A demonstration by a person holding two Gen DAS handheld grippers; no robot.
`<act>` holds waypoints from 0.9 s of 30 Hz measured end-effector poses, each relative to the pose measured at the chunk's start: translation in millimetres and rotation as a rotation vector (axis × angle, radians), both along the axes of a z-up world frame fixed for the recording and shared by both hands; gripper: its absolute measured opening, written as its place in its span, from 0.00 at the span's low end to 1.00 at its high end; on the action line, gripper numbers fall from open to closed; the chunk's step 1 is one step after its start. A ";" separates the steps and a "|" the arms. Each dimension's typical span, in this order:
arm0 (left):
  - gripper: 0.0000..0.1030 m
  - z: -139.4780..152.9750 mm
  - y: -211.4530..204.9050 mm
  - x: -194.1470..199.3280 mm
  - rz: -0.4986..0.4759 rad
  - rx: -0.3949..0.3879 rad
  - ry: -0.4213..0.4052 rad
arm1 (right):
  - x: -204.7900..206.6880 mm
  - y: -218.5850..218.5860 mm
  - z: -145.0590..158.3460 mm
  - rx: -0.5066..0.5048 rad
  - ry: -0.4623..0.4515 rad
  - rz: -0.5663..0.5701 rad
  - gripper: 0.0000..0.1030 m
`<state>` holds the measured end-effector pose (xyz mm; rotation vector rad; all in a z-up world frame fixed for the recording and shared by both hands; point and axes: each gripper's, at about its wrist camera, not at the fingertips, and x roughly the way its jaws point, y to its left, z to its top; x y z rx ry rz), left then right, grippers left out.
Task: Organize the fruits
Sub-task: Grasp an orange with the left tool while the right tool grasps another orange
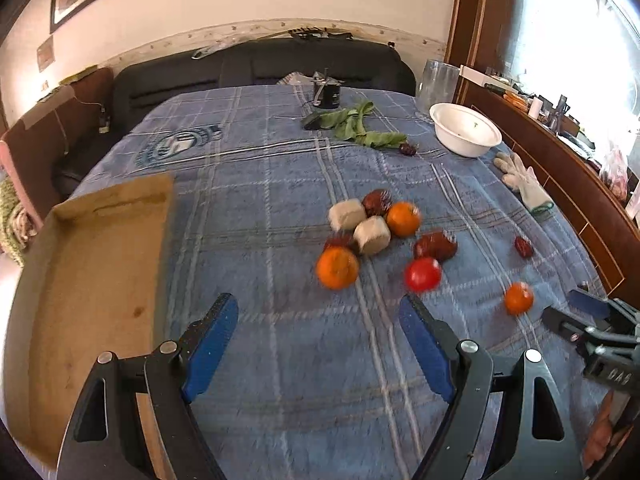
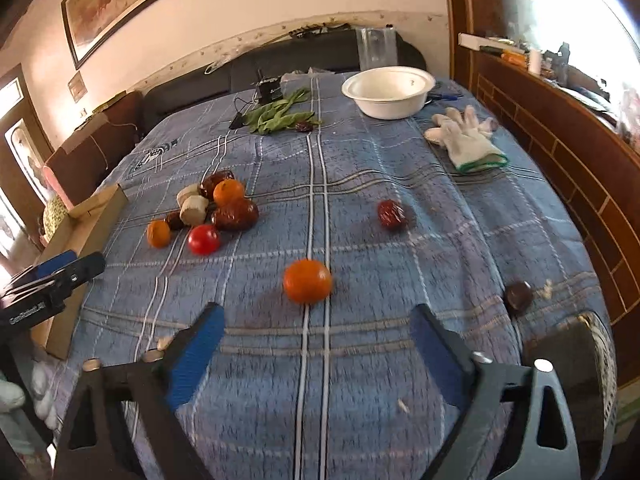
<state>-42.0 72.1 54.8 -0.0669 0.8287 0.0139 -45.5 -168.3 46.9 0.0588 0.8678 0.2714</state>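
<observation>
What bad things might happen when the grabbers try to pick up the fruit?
The lone orange ahead of the open right gripper is round, so a nudge might roll it across the blanket. The red tomato looks soft; a hard squeeze might squash it. The fruits in the pile touch, so the left gripper might knock neighbours away.

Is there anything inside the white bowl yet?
The white bowl shows only bare white inner wall, no fruit visible. Its near rim hides the bottom in both views, so something small there can't be ruled out.
</observation>
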 end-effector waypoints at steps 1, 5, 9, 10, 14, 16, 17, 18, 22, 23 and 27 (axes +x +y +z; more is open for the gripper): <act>0.80 -2.9 -0.4 7.6 0.000 -0.002 0.009 | 5.1 3.7 -0.9 -0.009 0.003 0.005 0.78; 0.79 -19.2 0.1 36.2 0.000 -0.014 0.045 | 21.8 19.1 -7.4 -0.044 0.015 0.036 0.74; 0.72 -34.9 -1.6 54.1 -0.012 -0.005 0.073 | 30.9 26.0 -15.5 -0.056 0.031 0.043 0.72; 0.67 -37.9 -2.2 56.7 -0.017 -0.009 0.079 | 32.3 26.9 -16.9 -0.057 0.034 0.045 0.69; 0.41 -47.5 -7.4 62.2 -0.034 0.009 0.089 | 35.3 32.8 -24.5 -0.086 0.039 0.054 0.59; 0.27 -48.2 -11.1 60.3 -0.051 0.021 0.088 | 36.3 34.5 -28.0 -0.100 0.043 0.053 0.48; 0.27 -47.5 -11.1 59.9 -0.058 0.007 0.090 | 36.7 35.1 -30.3 -0.113 0.044 0.048 0.42; 0.27 -46.5 -10.5 58.4 -0.060 -0.003 0.091 | 36.7 35.1 -31.5 -0.119 0.044 0.047 0.34; 0.27 -34.4 -4.4 42.0 -0.049 -0.031 0.062 | 32.6 33.8 -30.1 -0.122 0.033 0.046 0.34; 0.27 -31.5 -2.4 37.2 -0.047 -0.042 0.055 | 29.5 33.0 -27.5 -0.115 0.028 0.045 0.34; 0.27 -6.5 17.6 1.6 -0.025 -0.102 0.002 | 15.1 38.6 -7.6 -0.071 -0.008 0.067 0.34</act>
